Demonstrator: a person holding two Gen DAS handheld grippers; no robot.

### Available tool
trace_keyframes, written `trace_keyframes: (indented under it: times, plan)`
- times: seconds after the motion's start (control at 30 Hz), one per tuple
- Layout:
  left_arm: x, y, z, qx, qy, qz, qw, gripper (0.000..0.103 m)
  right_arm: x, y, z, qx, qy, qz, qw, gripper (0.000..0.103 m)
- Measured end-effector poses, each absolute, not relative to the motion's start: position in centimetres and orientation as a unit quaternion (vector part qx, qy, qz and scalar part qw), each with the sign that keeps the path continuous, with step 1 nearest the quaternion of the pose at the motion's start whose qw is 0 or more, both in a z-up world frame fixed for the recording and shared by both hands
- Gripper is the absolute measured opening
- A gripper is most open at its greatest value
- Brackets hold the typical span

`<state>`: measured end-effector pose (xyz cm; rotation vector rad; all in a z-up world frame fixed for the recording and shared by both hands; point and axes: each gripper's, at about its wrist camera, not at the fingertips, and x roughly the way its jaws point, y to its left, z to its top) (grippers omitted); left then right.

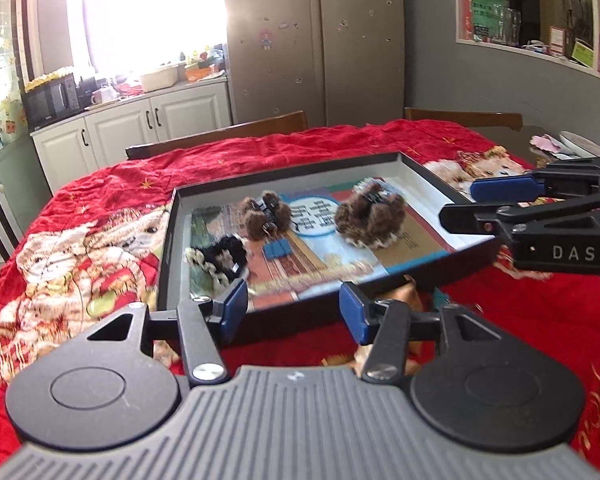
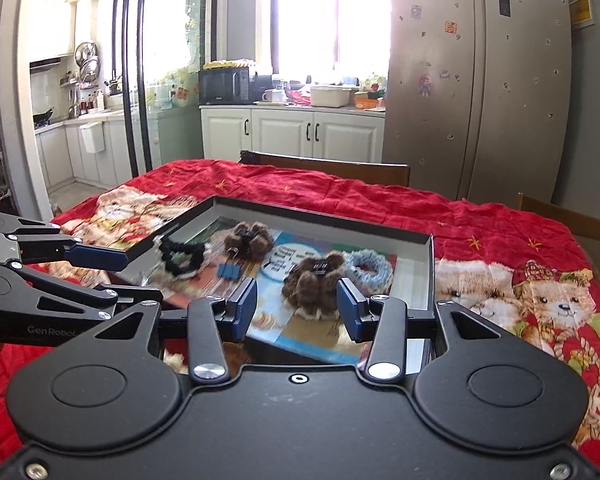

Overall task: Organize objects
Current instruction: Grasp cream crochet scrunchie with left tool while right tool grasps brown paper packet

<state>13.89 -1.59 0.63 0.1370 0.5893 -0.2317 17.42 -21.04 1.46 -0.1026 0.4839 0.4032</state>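
Blue-padded left hand-held gripper (image 1: 293,312) and right hand-held gripper (image 2: 297,309) half-open, empty.

Fridge (image 2: 476,80), microwave (image 2: 224,86), white cabinets (image 2: 292,134)

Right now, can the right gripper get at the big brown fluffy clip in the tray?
Probably yes. The right gripper is open and empty, and the brown clip lies straight ahead of its fingers in the tray, with nothing on top of it. The blue ring only lies beside it.
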Motion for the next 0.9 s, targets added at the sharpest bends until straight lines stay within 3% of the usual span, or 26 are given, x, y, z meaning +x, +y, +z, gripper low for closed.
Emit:
trace_keyframes:
  times: [0.43, 0.7, 0.9]
  plan:
    - [10.8, -2.5, -1.4, 0.07, 0.298, -0.151, 0.94, 0.066, 14.9, -19.4, -0.8, -0.034, 0.251, 0.213, 0.944, 0.042]
    - [10.7, -2.8, -2.2, 0.062, 0.304, -0.165, 0.936, 0.043, 16.8, -18.6, -2.4, -0.012, 0.275, 0.217, 0.937, 0.04]
    - [10.7, -2.7, -2.3, 0.062, 0.302, -0.163, 0.937, 0.038, 17.9, -17.9, -3.4, -0.019, 0.291, 0.212, 0.933, 0.04]
